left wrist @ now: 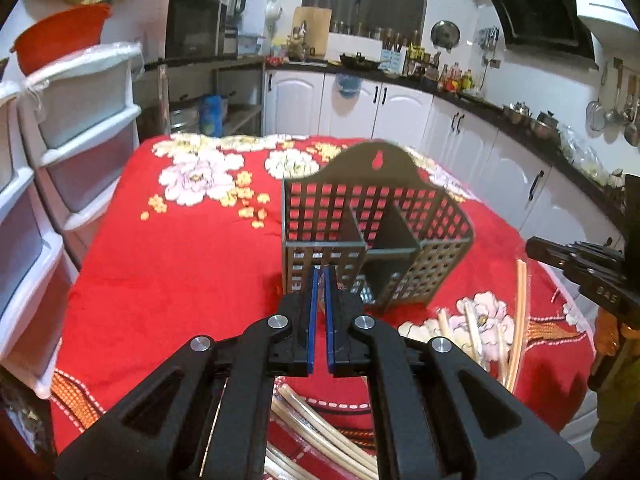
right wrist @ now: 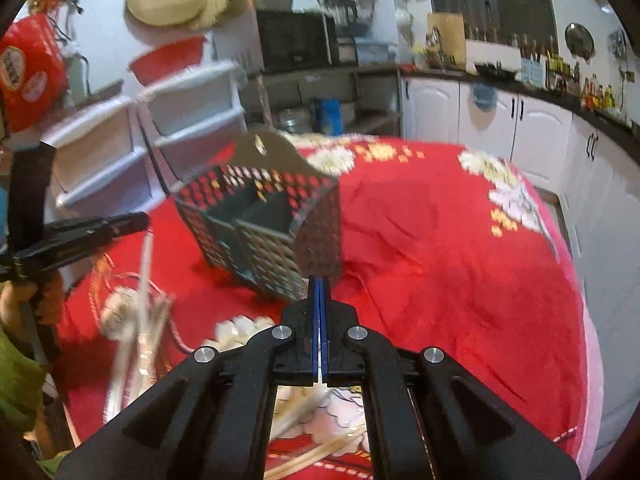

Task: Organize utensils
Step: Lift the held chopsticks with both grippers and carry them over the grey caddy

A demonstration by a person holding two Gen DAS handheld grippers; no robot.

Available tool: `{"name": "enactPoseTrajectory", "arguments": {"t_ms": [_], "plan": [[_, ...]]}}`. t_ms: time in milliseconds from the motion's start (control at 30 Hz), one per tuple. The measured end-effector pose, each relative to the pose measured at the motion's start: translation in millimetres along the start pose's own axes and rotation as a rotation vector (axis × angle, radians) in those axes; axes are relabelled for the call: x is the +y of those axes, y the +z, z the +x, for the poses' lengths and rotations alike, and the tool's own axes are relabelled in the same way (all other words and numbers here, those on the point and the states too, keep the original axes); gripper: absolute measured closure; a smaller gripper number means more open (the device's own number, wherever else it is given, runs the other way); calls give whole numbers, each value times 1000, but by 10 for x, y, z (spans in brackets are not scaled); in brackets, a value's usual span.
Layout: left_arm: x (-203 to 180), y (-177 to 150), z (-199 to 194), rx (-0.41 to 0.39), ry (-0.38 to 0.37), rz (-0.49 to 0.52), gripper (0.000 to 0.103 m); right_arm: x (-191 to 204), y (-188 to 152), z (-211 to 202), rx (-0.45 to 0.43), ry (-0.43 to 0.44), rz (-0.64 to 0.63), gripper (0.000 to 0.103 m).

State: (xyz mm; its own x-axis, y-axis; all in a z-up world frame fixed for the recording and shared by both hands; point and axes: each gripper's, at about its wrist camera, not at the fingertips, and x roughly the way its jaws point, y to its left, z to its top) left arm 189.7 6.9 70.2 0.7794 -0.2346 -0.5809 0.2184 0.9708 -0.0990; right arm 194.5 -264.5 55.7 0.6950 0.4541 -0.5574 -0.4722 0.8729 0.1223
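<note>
A: Working left to right, what sits at the edge?

B: White plastic drawer units [left wrist: 72, 128], beside the table's red floral cloth [left wrist: 180, 248].

A: And the holder?

B: A dark perforated utensil caddy [left wrist: 372, 232] stands upright on the cloth, two compartments visible, just ahead of the left gripper [left wrist: 321, 276].

A: Is that claw gripping anything?

B: Its blue pads are drawn together. Something pale shows between them low down; I cannot tell whether it is pinched.

A: The chopsticks?

B: Pale chopsticks [left wrist: 516, 312] lie loose on the cloth to the caddy's right and under the gripper.

A: The other claw?

B: The right gripper [right wrist: 319, 284] is pressed closed on a pale thin stick [right wrist: 319, 360] showing between its pads, near the caddy's corner.
</note>
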Motion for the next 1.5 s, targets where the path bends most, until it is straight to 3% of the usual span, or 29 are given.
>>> {"name": "enactPoseTrajectory", "arguments": {"t_ms": [300, 733, 1500], "plan": [[-92, 166, -276, -67, -7, 11, 103, 352, 232, -490, -117, 40, -57, 102], [-153, 425, -601, -158, -14, 21, 103, 607, 545, -792, -222, 41, -98, 102], [-150, 1317, -917, -320, 45, 34, 103, 597, 1497, -812, -382, 23, -66, 102]]}}
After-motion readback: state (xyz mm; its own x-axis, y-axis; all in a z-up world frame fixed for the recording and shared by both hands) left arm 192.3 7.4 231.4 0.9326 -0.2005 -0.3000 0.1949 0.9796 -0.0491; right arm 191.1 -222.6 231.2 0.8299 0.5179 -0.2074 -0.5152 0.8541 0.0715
